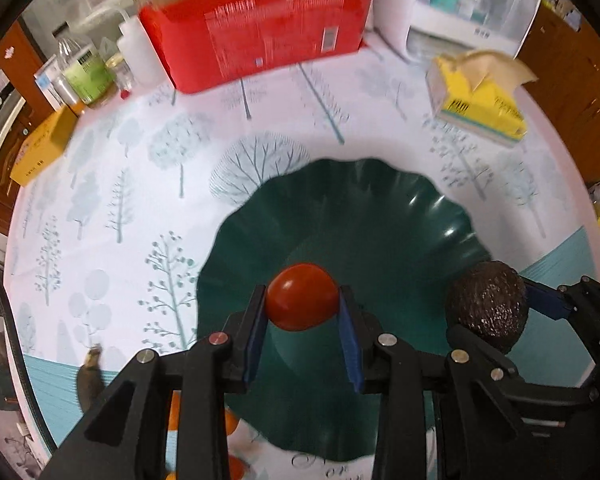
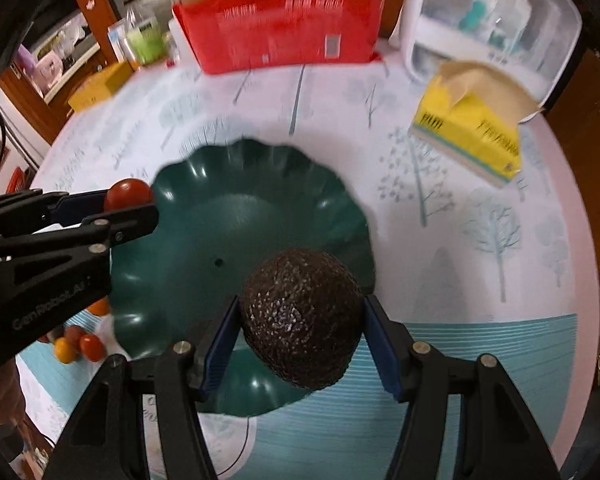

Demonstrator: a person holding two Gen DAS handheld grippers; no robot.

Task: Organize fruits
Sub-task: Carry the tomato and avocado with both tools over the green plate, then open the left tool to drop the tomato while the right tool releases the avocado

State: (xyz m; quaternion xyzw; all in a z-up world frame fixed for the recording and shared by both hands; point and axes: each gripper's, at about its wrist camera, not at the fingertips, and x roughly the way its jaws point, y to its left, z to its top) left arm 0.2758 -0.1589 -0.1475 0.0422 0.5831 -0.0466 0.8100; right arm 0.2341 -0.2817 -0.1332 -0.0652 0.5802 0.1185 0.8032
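the left tool (image 1: 303, 306) is clamped on a small red tomato (image 1: 302, 297), its blue pads pressing the fruit on both sides. in the left wrist view the tomato hangs over the middle of a dark green scalloped bowl (image 1: 380, 216), which has nothing lying in it. the right tool (image 2: 300, 320) grips a dark, bumpy avocado (image 2: 302, 316) between its own blue pads; in the right wrist view the avocado sits over the bowl's rim at about 4 o'clock from the bowl's centre, partly over the teal stripe of the cloth. from the left camera the avocado and the right tool show at 3 o'clock of the tomato, just beside the bowl's edge.

the bowl stands on a round surface (image 1: 112, 184) covered with a pale cloth printed with trees. at 12 o'clock of the bowl, well apart, is a red pack (image 1: 256, 28) with paper rolls behind it. at 1 to 2 o'clock lies a yellow tissue box (image 1: 480, 100) with a tissue sticking up, and behind it a white plastic container (image 1: 472, 4). at 10 o'clock stand a green-labelled bottle (image 1: 88, 68) and a yellow carton (image 1: 44, 144). at 8 o'clock of the bowl, near its rim in the right wrist view, lie a few small orange and red fruits (image 2: 80, 344), probably more small tomatoes, though the blur makes that unsure.
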